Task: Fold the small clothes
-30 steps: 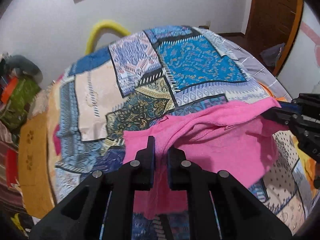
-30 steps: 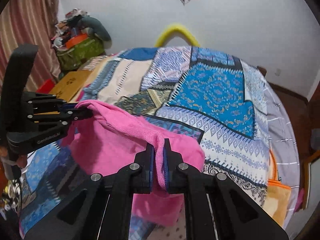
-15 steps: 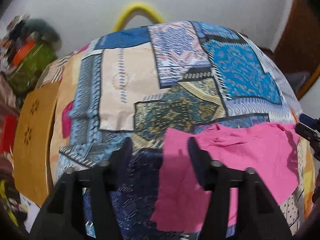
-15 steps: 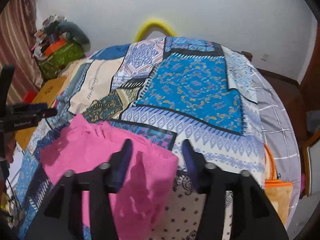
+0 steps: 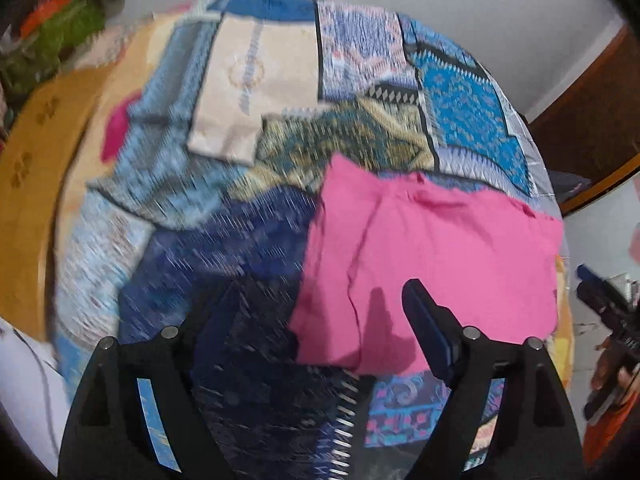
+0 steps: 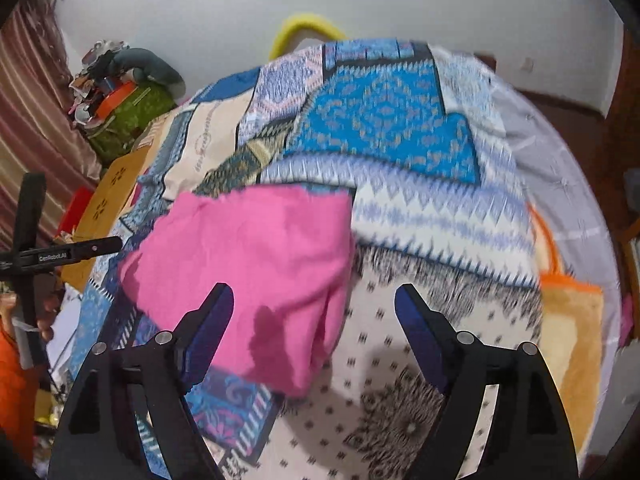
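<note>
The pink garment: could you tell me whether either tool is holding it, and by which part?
Nothing is held. The pink garment lies on the patchwork bedspread; left tool and right tool are open.

Both grippers let go; the pink garment now lies flat on the bedspread.

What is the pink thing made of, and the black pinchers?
The pink garment looks like soft matte knit cloth, maybe cotton: it wrinkles and lies limp on the patchwork bedspread. The right gripper and left gripper seem hard black plastic with metal pins and blue, possibly rubbery, finger pads.
</note>
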A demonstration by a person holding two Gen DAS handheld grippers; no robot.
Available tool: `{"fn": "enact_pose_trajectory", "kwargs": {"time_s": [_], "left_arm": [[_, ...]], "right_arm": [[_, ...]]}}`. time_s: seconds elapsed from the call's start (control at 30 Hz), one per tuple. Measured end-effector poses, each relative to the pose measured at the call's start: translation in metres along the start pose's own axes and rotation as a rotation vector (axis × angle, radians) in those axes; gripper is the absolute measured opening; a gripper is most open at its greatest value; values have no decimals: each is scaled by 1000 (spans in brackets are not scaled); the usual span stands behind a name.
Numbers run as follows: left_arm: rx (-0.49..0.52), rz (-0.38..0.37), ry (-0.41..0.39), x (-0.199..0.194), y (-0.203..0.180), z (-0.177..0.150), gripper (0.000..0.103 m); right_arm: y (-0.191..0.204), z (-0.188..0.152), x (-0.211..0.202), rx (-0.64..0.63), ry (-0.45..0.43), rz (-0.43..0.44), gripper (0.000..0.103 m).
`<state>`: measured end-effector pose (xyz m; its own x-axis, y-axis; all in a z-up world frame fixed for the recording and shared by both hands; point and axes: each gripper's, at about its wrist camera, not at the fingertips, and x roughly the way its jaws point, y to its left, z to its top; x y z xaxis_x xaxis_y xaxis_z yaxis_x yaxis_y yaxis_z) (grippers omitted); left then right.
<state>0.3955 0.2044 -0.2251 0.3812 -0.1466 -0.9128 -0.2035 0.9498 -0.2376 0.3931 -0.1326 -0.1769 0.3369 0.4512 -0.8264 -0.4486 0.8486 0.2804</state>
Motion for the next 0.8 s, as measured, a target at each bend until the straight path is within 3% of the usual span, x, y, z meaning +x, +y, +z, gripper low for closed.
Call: {"fn": "enact_pose_trajectory", "kwargs": {"time_s": [0.23,0.5,0.57,0.63,0.73,0.8], "left_arm": [[-87,-144,76,34,3,-9,83],[-68,-247,29,44,-12,1,83],[-70,-269,24,46,-13,4,83],[-85,-290,14,47,-14,6,77],[-98,-295,9,50,-15,8,55],[-108,-315,20,51,-14,9,24]], "right_arm": [[-10,-15,30,85,71,69,80],[-7,-9,60,121,68,130,80],[-3,-6,61,107,42,133,70],[1,-4,61,101,31,139,59],[5,-1,63,97,29,158,39],[8,0,64,94,33,167,30]]}}
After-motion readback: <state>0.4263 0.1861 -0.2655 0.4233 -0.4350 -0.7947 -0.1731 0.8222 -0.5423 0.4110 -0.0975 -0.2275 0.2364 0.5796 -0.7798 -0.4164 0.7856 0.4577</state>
